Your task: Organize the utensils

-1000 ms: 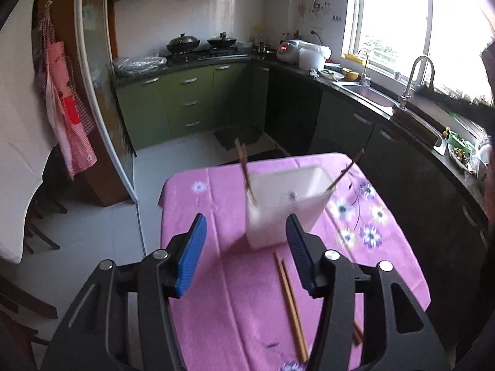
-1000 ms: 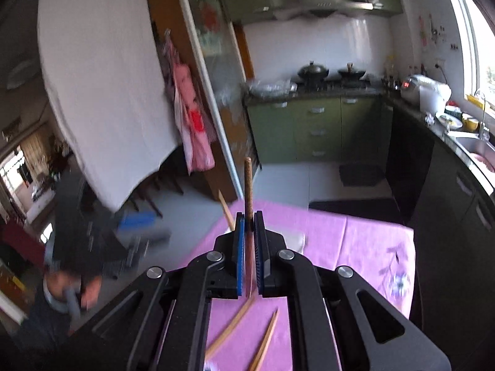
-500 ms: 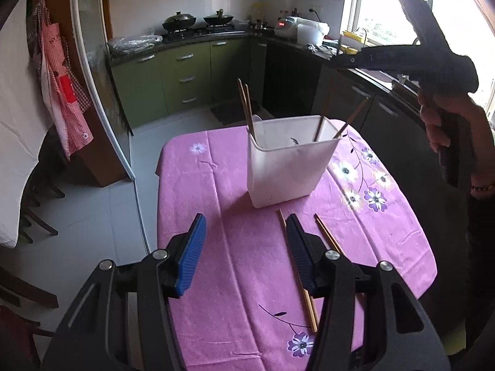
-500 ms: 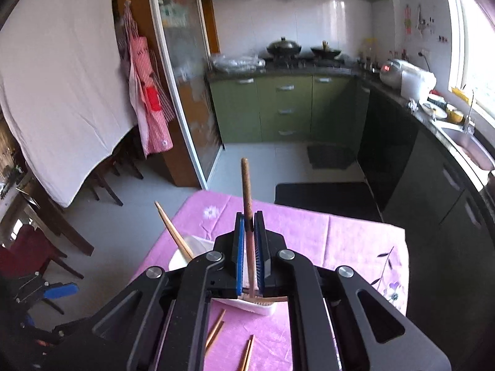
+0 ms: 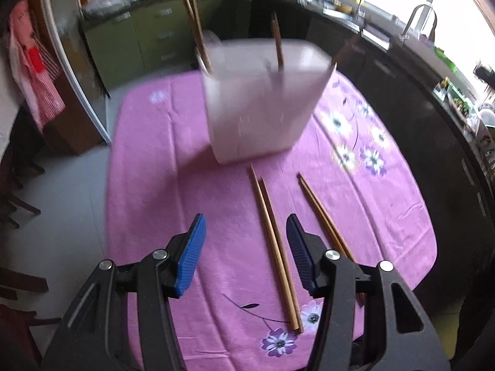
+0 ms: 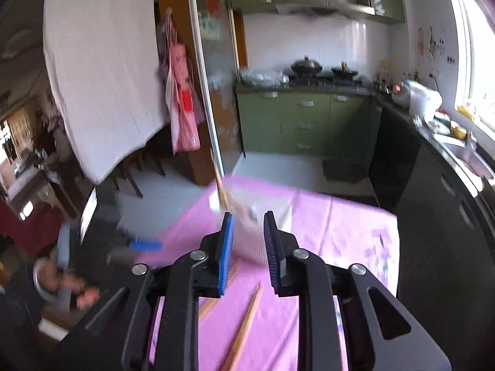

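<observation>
A white container (image 5: 263,102) stands on the pink flowered tablecloth (image 5: 161,160), with several chopsticks (image 5: 277,43) upright in it. Two pairs of chopsticks lie in front of it, one pair (image 5: 275,247) near the middle and one pair (image 5: 321,216) to its right. My left gripper (image 5: 245,220) hangs open above the cloth, with the middle pair just inside its right finger and not touched. My right gripper (image 6: 248,215) is opening, nothing between its jaws, and points at the container (image 6: 247,238). Loose chopsticks (image 6: 247,318) lie below it.
Dark kitchen counters with a sink (image 5: 417,31) run along the right of the table. Green cabinets (image 6: 297,123) and a stove stand at the back. Chairs and a white cloth (image 6: 102,77) are at the left. A person's hand (image 6: 80,290) shows blurred at lower left.
My right gripper has let go of the chopstick it held upright, and its jaws have parted. My left gripper has sunk toward the table and tipped down over the lying chopsticks.
</observation>
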Tool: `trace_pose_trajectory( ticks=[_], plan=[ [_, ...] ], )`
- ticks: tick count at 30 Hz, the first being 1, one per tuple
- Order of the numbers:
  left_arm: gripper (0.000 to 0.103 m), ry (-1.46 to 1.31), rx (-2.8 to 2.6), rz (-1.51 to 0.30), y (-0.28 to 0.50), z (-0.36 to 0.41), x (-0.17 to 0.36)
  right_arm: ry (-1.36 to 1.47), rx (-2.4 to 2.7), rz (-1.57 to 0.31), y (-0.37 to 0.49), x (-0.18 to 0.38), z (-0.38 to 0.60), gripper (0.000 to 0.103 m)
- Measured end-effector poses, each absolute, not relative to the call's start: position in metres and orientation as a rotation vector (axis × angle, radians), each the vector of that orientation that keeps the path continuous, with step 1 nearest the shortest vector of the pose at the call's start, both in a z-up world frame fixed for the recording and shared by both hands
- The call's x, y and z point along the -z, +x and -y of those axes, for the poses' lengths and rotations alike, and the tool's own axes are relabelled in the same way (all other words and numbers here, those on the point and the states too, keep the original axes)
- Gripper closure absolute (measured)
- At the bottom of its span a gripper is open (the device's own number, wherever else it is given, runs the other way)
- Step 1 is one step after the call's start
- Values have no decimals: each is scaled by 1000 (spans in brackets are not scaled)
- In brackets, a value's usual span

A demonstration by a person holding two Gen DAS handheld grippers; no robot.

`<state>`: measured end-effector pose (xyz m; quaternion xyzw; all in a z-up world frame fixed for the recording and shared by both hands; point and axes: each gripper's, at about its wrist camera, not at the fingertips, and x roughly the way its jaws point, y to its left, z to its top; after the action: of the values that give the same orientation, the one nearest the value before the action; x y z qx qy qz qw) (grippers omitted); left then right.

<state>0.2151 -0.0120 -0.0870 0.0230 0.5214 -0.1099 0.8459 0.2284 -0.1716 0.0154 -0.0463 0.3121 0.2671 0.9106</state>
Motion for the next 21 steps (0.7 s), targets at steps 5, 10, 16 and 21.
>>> trace_pose_trajectory(
  ticks=[5, 10, 16, 21],
  plan=[
    [53, 69, 204, -1210, 239, 34, 134, -69, -535, -818, 214, 64, 199, 80],
    [65, 74, 187, -1276, 258, 45, 161, -7, -513, -931, 222, 118, 222, 80],
    [75, 102, 164, -1300, 270, 53, 174, 27, -513, -976, 233, 141, 227, 80],
    [84, 127, 158, -1322, 276, 60, 182, 32, -521, -990, 242, 144, 225, 80]
  ],
)
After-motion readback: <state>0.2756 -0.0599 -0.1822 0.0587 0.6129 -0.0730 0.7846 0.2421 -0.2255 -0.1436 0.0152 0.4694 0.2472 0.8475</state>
